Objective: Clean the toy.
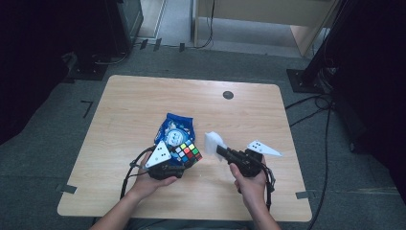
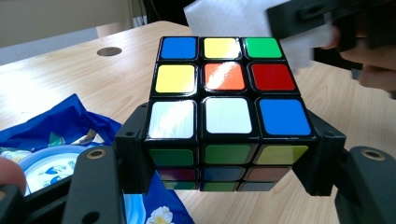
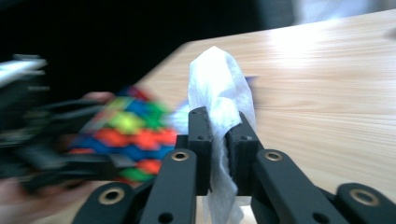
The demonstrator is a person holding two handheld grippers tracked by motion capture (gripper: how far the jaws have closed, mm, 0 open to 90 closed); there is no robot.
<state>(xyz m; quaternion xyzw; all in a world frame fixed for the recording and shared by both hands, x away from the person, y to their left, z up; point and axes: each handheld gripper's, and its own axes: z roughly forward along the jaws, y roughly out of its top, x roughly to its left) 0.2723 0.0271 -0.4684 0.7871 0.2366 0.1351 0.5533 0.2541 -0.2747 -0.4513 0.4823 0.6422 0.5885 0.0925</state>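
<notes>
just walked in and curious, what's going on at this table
A person at a wooden table holds a two-jaw gripper in each hand. The left gripper is clamped on a colourful puzzle cube, held up above a blue snack bag lying on the table. The right gripper pinches a crumpled white tissue and holds it close beside the cube, apparently ready to wipe it.
</notes>
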